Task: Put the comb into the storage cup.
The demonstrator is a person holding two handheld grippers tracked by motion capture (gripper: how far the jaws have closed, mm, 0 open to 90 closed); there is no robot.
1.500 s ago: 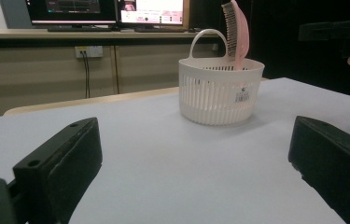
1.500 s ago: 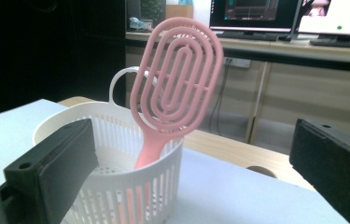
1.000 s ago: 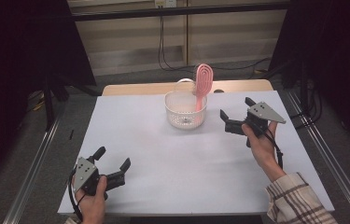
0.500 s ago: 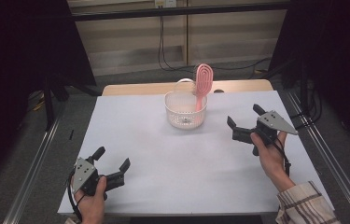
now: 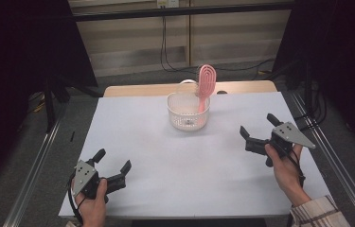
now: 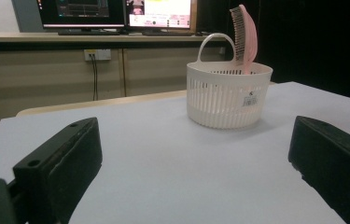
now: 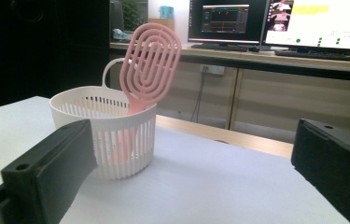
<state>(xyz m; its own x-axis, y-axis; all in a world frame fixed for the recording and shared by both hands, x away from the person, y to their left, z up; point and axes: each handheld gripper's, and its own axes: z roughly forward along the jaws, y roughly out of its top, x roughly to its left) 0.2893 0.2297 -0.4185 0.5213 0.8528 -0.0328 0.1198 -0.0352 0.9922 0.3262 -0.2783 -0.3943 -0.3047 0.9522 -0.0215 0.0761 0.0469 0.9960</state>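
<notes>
White surface [image 5: 165, 161] against a dark room, with monitors behind. Toward twelve o'clock stands a white slotted basket [image 5: 188, 113]; a pink hairbrush [image 5: 205, 85] stands handle-down inside, its head leaning on the rim at about two o'clock. Left hand-held gripper [image 5: 113, 171] rests at seven o'clock, right hand-held gripper [image 5: 259, 135] hovers at four o'clock; both gape wide and empty, well clear, likely leaving the brush stowed.

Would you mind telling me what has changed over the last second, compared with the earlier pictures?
The right gripper has drawn back from beside the basket toward the person's side and the table's right edge, its jaws open and empty. The left gripper stayed open at the near left, and the pink brush still stands in the basket.
</notes>
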